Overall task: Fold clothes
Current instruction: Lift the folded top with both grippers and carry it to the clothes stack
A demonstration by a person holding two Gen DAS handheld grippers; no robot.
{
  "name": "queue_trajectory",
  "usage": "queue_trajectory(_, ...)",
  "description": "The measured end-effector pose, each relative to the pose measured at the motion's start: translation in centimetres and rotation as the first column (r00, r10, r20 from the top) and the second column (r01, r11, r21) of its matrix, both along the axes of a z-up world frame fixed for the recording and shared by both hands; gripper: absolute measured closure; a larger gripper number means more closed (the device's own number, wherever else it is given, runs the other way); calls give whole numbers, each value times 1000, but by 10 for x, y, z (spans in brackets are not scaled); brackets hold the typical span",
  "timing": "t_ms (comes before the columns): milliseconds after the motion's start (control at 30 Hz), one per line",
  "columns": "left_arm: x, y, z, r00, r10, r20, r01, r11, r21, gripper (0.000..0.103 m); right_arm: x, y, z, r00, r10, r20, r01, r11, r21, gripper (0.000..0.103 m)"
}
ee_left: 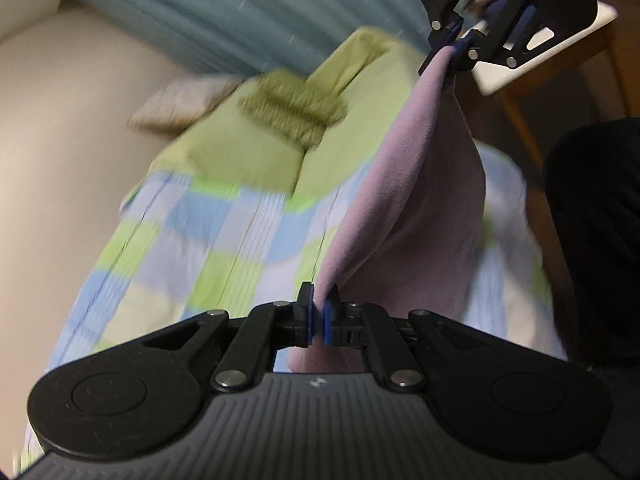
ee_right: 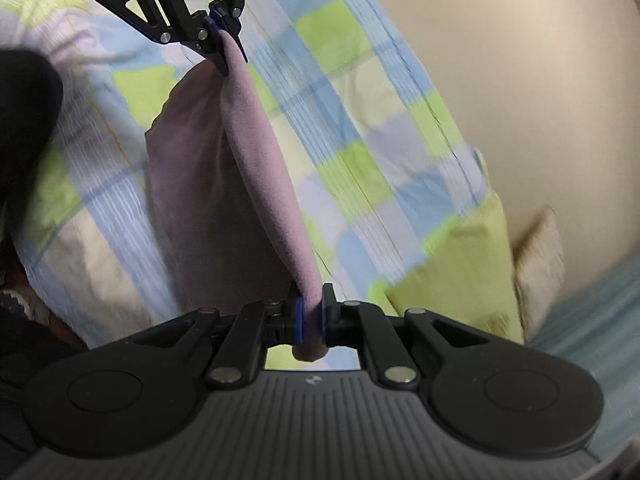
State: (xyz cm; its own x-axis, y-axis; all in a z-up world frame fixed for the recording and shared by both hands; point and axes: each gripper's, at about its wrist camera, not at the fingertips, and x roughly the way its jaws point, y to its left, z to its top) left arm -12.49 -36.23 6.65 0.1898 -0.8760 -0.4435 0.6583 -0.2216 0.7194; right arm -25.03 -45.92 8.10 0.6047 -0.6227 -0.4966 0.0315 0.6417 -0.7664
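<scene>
Left black two-finger gripper (ee_left: pixel 319 312) clamped on one corner of a soft lilac fleece cloth (ee_left: pixel 416 184), blue pads pinched tight with fabric bunched between them — right black two-finger gripper (ee_right: pixel 311 316) clamped likewise on the opposite corner. Cloth stretched in a taut edge between the two, body sagging below, held over a checked blue, green and white bedspread (ee_right: pixel 360 112). Beyond it, a plain green pillow (ee_left: pixel 240 152) and a blurred olive knitted piece (ee_left: pixel 292 114) — beige wall (ee_right: pixel 520 60) alongside.
</scene>
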Motion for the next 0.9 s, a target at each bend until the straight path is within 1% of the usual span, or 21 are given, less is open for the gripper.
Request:
queue_trajectory(67, -20, -14, 2, 998, -70, -7, 70, 998, -8, 100, -31, 0, 5, 997, -83, -4, 83, 997, -6, 98)
queue_trajectory(100, -32, -23, 3, 994, -111, -10, 111, 994, -11, 100, -38, -1, 6, 995, -100, -6, 100, 995, -9, 98)
queue_trajectory(167, -53, -39, 5, 984, -178, -14, 178, 984, -14, 100, -72, -5, 11, 984, -177, -11, 177, 984, -17, 98)
queue_trajectory(200, -65, -48, 6, 977, -213, -17, 213, 977, -14, 100, -80, -6, 12, 981, -195, -13, 195, 981, -16, 98)
queue_trajectory(233, -84, -63, 8, 963, -268, -24, 268, 963, -11, 100, -98, -10, 16, 972, -235, -14, 235, 972, -12, 98)
queue_trajectory(267, -97, -74, 10, 952, -303, -32, 303, 953, -8, 100, -116, -13, 19, 962, -273, -12, 273, 962, -1, 98)
queue_trajectory(300, -110, -84, 11, 941, -337, -40, 337, 941, -5, 100, -125, -15, 22, 957, -291, -11, 291, 957, 6, 98)
queue_trajectory(367, -137, -106, 14, 913, -404, -57, 404, 915, 1, 99, -162, -23, 28, 928, -372, -5, 372, 928, 32, 98)
queue_trajectory(400, -150, -117, 15, 898, -436, -64, 437, 899, 5, 99, -170, -25, 29, 921, -390, -5, 390, 920, 37, 98)
queue_trajectory(500, -189, -157, 15, 850, -521, -71, 524, 851, 30, 99, -222, -42, 31, 863, -505, 14, 503, 861, 77, 98)
queue_trajectory(533, -201, -171, 17, 835, -545, -74, 549, 835, 34, 99, -231, -45, 30, 852, -523, 19, 520, 850, 83, 98)
queue_trajectory(567, -212, -183, 18, 820, -567, -77, 570, 821, 37, 99, -246, -54, 30, 830, -557, 28, 552, 828, 93, 98)
queue_trajectory(600, -221, -196, 22, 810, -581, -80, 585, 810, 36, 99, -253, -59, 30, 820, -572, 30, 567, 818, 97, 98)
queue_trajectory(667, -252, -240, 35, 776, -625, -80, 628, 778, 18, 99, -282, -83, 37, 782, -622, 42, 617, 781, 93, 98)
queue_trajectory(700, -259, -251, 40, 770, -633, -80, 635, 772, 6, 99, -295, -97, 45, 764, -643, 55, 639, 765, 82, 98)
queue_trajectory(733, -272, -273, 50, 760, -645, -81, 646, 763, -21, 99, -303, -107, 51, 754, -654, 67, 650, 757, 73, 98)
queue_trajectory(800, -297, -316, 69, 738, -669, -83, 664, 743, -80, 99, -333, -146, 76, 715, -688, 124, 690, 723, 30, 98)
queue_trajectory(833, -312, -340, 77, 730, -679, -81, 668, 734, -124, 99, -342, -157, 83, 705, -695, 144, 701, 713, 13, 98)
queue_trajectory(900, -342, -386, 93, 713, -697, -75, 672, 710, -212, 99, -369, -198, 98, 673, -711, 204, 737, 669, -101, 98)
